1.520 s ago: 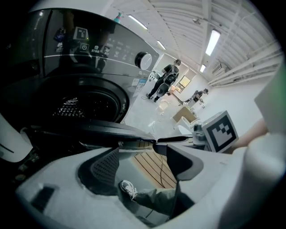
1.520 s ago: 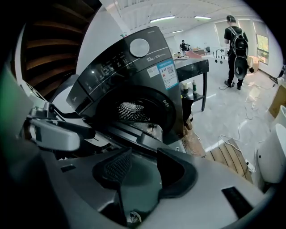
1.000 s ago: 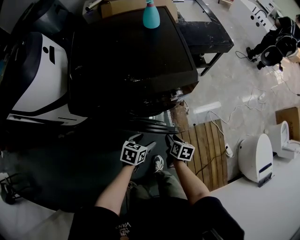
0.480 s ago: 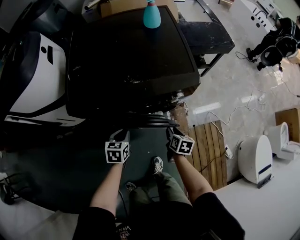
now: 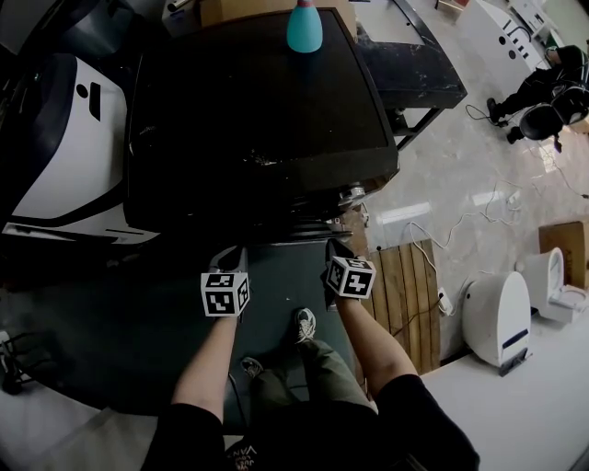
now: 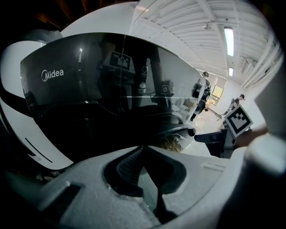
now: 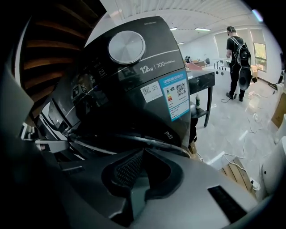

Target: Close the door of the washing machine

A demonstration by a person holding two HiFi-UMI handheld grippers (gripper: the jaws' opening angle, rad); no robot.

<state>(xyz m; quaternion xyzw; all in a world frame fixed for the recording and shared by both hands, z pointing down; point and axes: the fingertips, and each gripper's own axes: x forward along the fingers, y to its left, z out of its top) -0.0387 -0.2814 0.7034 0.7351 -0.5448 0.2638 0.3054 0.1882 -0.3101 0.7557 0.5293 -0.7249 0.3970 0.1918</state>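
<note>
Stands over the washing machine, both bare forearms stretched up from the bottom centre of the head view, nearly parallel. Holds the left gripper left of centre and the right gripper right of centre, roughly level, both tips aimed at the machine's lower front edge. Grips nothing with either: each gripper view shows 2 jaws closed tip to tip, with only a small bare hollow behind the tips.

Puts the door on the machine's dark front face, just above the right gripper's tips in the right gripper view, its chrome rim curving across mid-frame. Cannot tell whether latched.

Only in the head view: shows a teal bottle upright on the machine's top at top centre, a wooden pallet on the floor right of centre, and a white appliance just beside the machine at the left.

Only in the right gripper view: shows a round silver knob at upper centre, a blue-and-white label on the front panel below it, and a person standing in dark clothes at the upper right.

Only in the left gripper view: reads "Midea" at the upper left on the white appliance's dark curved panel, and catches the right gripper at the right edge.
</note>
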